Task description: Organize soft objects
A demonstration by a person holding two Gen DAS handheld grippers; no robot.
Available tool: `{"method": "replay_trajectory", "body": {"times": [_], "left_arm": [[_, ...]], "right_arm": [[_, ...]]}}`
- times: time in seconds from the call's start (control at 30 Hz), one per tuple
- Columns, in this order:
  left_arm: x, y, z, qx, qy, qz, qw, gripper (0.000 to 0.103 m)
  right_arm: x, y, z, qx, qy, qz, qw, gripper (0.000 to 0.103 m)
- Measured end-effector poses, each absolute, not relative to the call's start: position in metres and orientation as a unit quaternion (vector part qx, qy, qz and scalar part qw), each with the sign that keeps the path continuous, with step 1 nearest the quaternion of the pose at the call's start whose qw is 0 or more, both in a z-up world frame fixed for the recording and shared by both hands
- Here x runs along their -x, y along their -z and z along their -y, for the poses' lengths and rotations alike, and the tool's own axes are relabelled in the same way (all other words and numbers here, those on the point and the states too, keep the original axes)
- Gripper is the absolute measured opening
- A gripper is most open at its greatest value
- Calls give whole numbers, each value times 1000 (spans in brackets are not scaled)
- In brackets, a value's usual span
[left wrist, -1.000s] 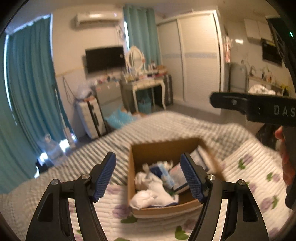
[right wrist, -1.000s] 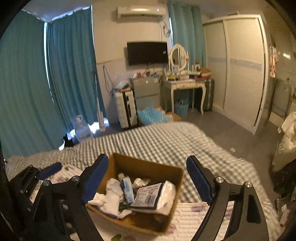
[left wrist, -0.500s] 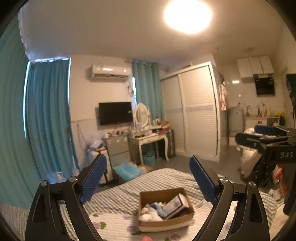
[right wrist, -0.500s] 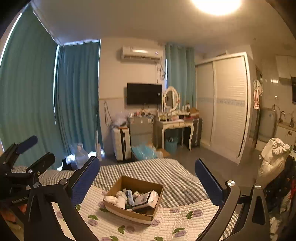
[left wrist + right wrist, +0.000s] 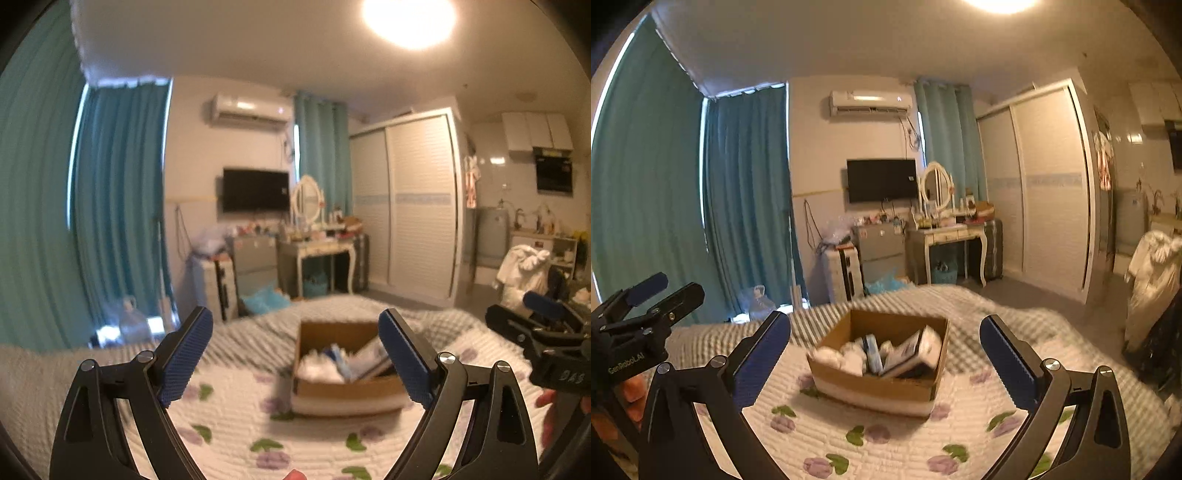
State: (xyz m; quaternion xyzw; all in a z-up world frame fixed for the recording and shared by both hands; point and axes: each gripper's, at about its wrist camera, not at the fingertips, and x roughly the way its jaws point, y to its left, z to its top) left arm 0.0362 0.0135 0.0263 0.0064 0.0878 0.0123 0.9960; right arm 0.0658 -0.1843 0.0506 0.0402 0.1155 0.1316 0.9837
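Note:
A brown cardboard box (image 5: 347, 391) sits on the flowered quilt (image 5: 229, 424) of the bed. It holds white soft cloths (image 5: 846, 358), a blue-white tube and a flat white packet (image 5: 908, 350). My left gripper (image 5: 295, 354) is open and empty, well in front of the box. My right gripper (image 5: 884, 354) is open and empty, also short of the box (image 5: 879, 387). Each gripper shows at the edge of the other's view.
A grey checked blanket (image 5: 923, 302) covers the far part of the bed. Beyond it stand a dressing table (image 5: 945, 236), a small fridge, a suitcase, teal curtains and a white wardrobe (image 5: 1049, 192). White clothing (image 5: 1152, 266) hangs at the right.
Both grippers pulled back and up from the box, then tilted down and came somewhat closer again. Both stayed open and empty.

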Motion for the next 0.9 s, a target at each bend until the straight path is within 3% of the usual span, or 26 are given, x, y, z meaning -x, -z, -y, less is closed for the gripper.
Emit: {"method": "replay_trajectory", "body": {"times": [0.23, 0.9], "left_arm": [[-53, 22, -5, -29, -8, -142, 989, 92], [-48, 34, -16, -10, -11, -162, 987, 92]], "right_arm": [[-90, 14, 178, -32, -107, -151, 982, 103], [-91, 22, 187, -34, -106, -154, 982, 103]]}}
